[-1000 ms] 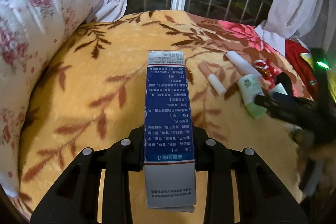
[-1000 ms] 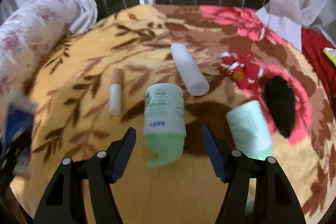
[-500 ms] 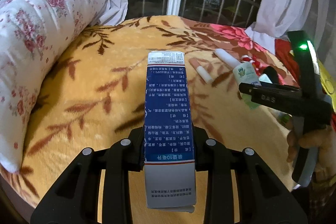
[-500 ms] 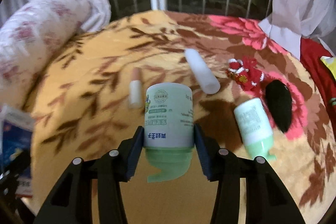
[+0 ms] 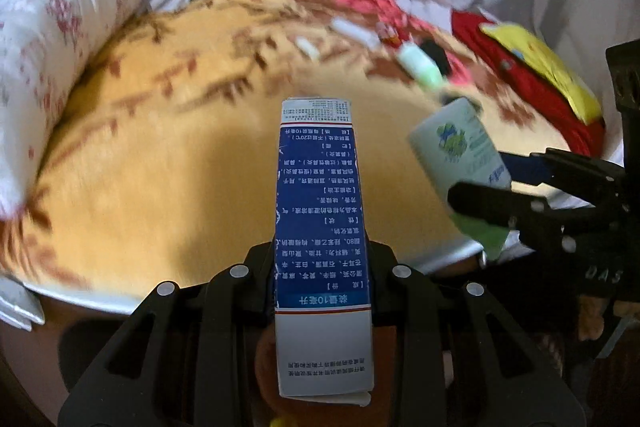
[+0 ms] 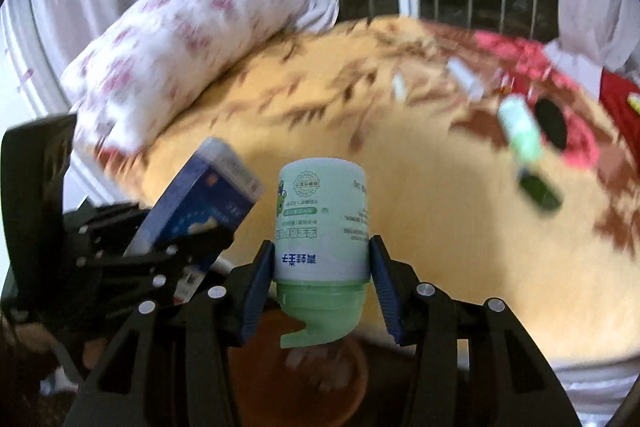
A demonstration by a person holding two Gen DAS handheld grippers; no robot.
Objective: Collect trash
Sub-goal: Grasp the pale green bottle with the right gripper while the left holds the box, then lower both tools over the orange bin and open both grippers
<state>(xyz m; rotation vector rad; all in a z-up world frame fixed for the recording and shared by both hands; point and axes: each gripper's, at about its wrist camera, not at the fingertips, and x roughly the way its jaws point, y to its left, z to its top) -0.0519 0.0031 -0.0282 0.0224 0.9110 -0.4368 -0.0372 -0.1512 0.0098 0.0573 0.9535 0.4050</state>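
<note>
Blue carton [image 5: 320, 211]: "10"; right claw [image 5: 516, 187]: "DAS".

I am seeing the carton [image 5: 322, 227] sitting between my left gripper's [image 5: 322, 267] jaws, reaching toward twelve o'clock over the blanket [image 5: 160, 167]. At three o'clock the right gripper [image 5: 484, 187] is gripping a bottle [image 5: 460, 151]. Toward one o'clock, far back on the blanket, a second bottle [image 5: 420, 65] is lying near two tubes [image 5: 354, 31] — the pillow [image 5: 60, 39] is lying at ten o'clock, along the blanket's edge.
</note>
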